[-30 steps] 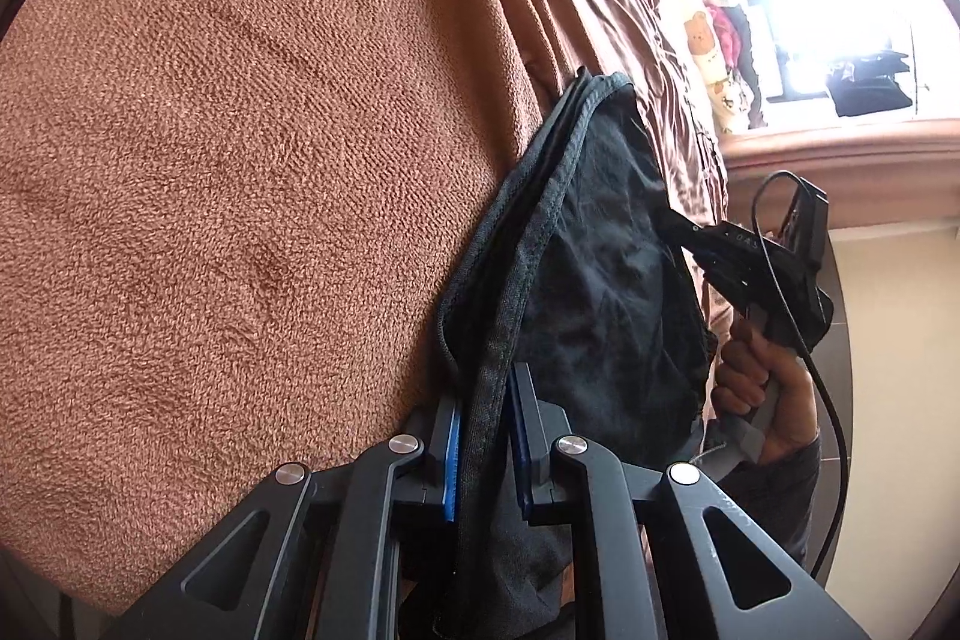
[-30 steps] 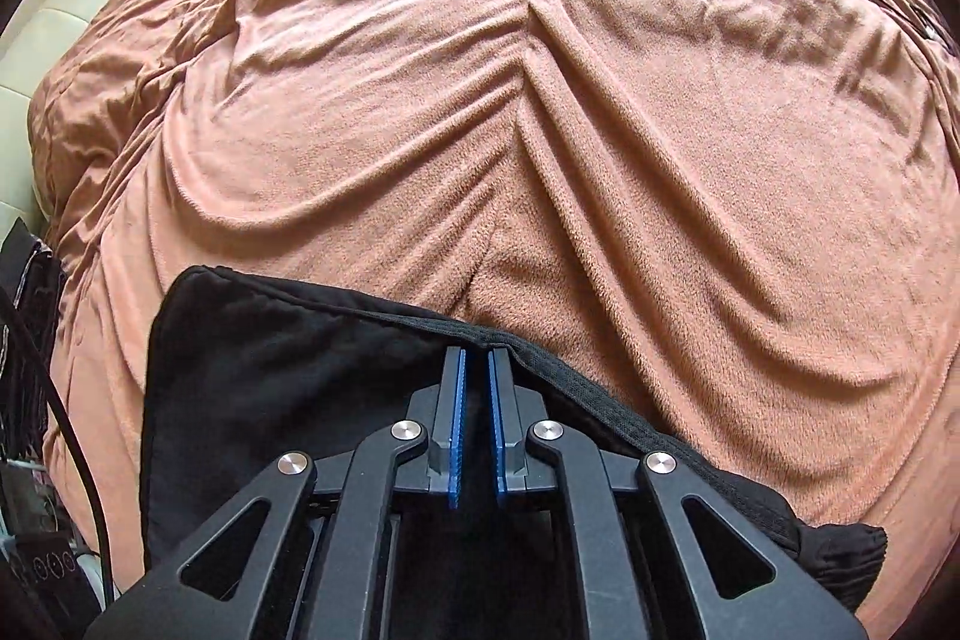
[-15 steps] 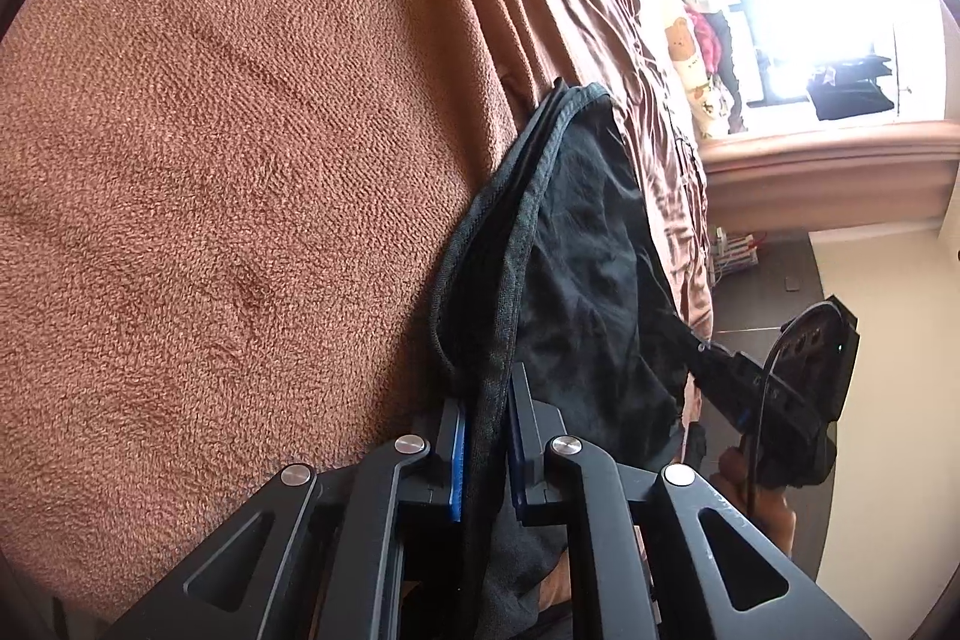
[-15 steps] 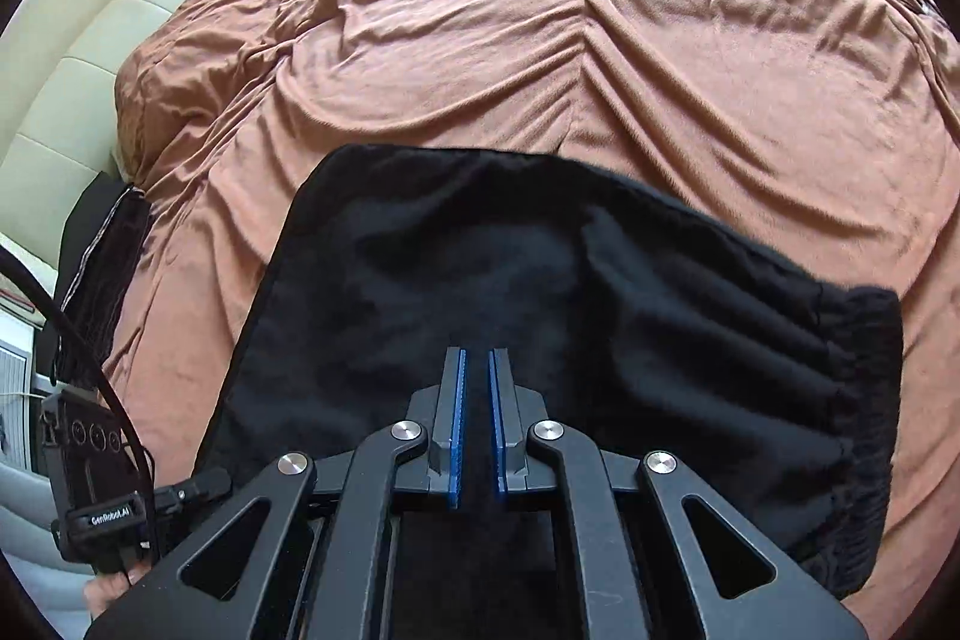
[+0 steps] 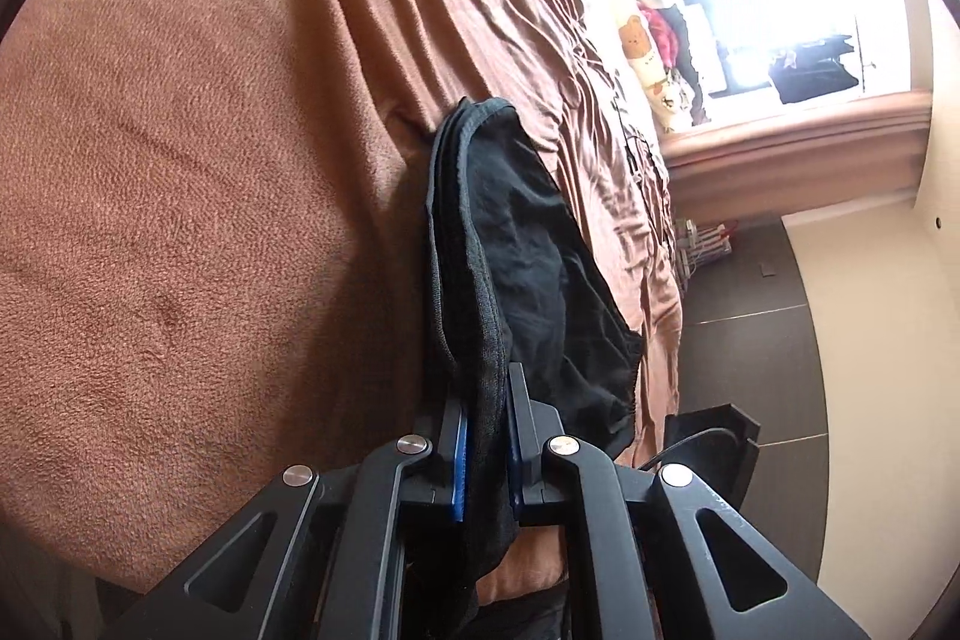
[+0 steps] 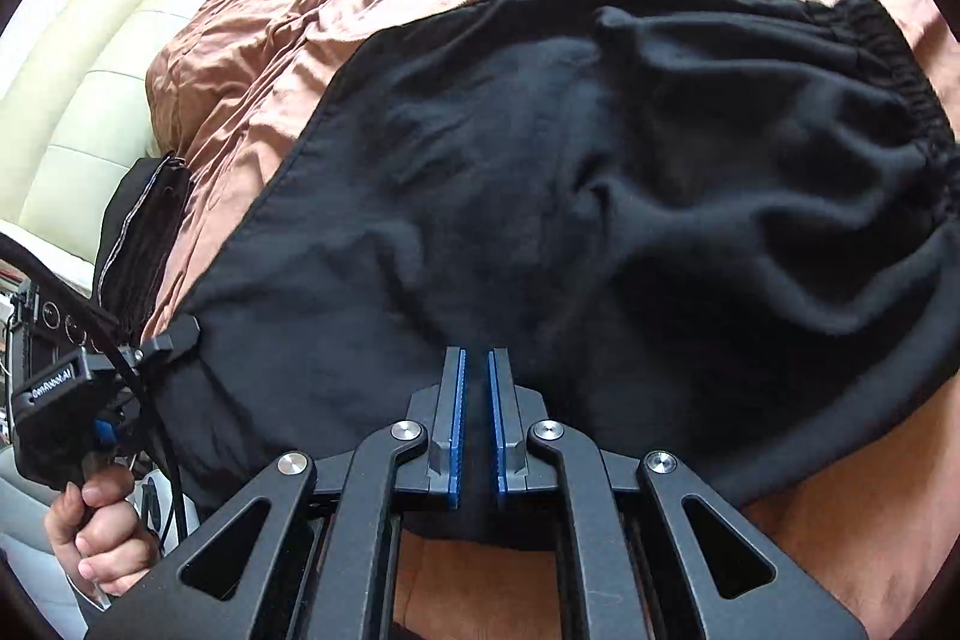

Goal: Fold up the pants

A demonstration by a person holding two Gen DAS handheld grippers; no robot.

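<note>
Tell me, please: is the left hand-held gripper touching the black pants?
Touching. In the left wrist view, the left hand-held gripper has its blue pads pressed on both sides of the folded edge of the black pants, with no gap visible.

My left gripper (image 5: pixel 485 445) fills the bottom middle of its own view, its blue pads (image 5: pixel 459 466) pinched tight on a fold of the pants (image 5: pixel 528 268), which I mention only because it sits in the grip. In the right view that gripper shows at the left edge, my left hand (image 6: pixel 99 532) wrapped round its handle in the lower left corner. My right gripper (image 6: pixel 475 424) sits bottom centre there, fingers drawn close, a thin slit between them.
</note>
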